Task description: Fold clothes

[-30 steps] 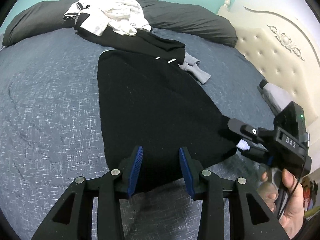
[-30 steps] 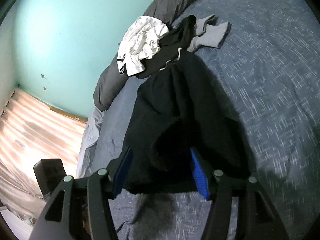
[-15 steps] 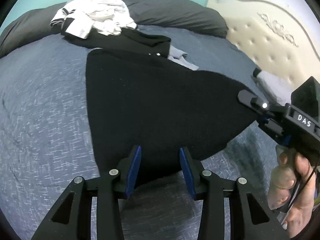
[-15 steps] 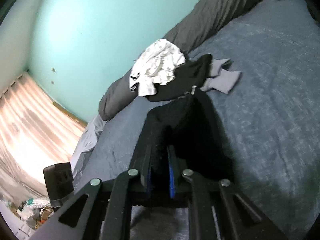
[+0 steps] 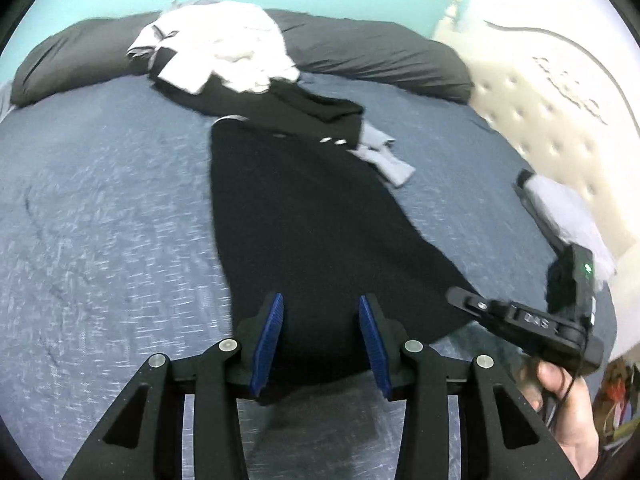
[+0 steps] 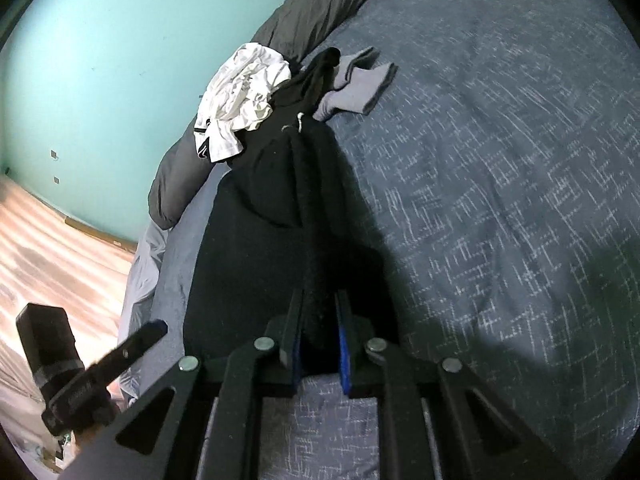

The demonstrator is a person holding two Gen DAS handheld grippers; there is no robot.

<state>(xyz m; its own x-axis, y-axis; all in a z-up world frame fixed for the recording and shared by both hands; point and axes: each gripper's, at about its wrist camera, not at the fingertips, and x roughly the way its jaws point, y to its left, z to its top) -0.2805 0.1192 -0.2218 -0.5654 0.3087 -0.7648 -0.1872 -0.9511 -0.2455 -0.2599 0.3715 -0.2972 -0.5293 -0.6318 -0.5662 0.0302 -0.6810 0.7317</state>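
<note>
Though blurred — "DAS", right hand-held gripper [image 5: 466, 300]

Both grippers are black, with blue ribbed pads [image 5: 267, 338] and silver screws [image 5: 229, 345]. The right gripper [image 5: 532, 320] bears white lettering and a green light [image 5: 587, 267].

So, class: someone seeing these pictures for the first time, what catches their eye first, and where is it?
A large black garment spreads down the middle of the blue-grey bedspread, its near edge pinched in the right gripper. The left gripper straddles its near hem, jaws apart. Behind, a crumpled white garment lies against a dark grey pillow.
</note>
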